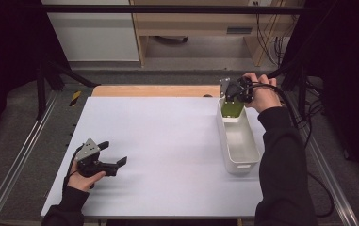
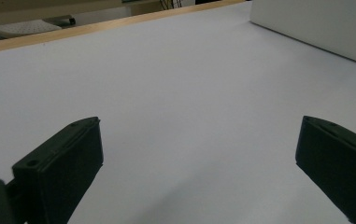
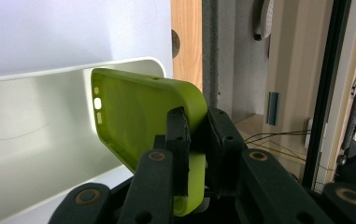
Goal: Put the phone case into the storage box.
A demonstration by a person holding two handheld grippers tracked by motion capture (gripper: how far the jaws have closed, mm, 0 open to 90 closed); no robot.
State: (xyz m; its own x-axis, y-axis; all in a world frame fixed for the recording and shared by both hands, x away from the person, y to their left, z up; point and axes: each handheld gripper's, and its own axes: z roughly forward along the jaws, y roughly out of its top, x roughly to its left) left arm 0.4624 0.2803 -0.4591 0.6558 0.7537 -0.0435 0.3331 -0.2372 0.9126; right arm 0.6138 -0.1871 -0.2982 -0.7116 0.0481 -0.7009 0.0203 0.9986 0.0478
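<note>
The right gripper [image 1: 235, 94], clenched on one edge of a lime-green soft plastic phone case [image 3: 138, 126], holds it over the far end of a long white plastic bin [image 1: 237, 162] on the white bench [image 1: 158, 141]. Pinched only by its rim, the floppy case could twist free, catch the bin's wall and fall outside. Well left of the bin, the left gripper [image 1: 116, 153] rests released.

White table with one bin

The flat, pale white rectangular table top [image 1: 167, 150] fills the middle of the high view, with a light wooden strip [image 1: 153, 90] along its upper edge. A long white plastic bin [image 1: 237, 162] stands directly on it at the right of the frame, its length running from upper to lower right.
</note>
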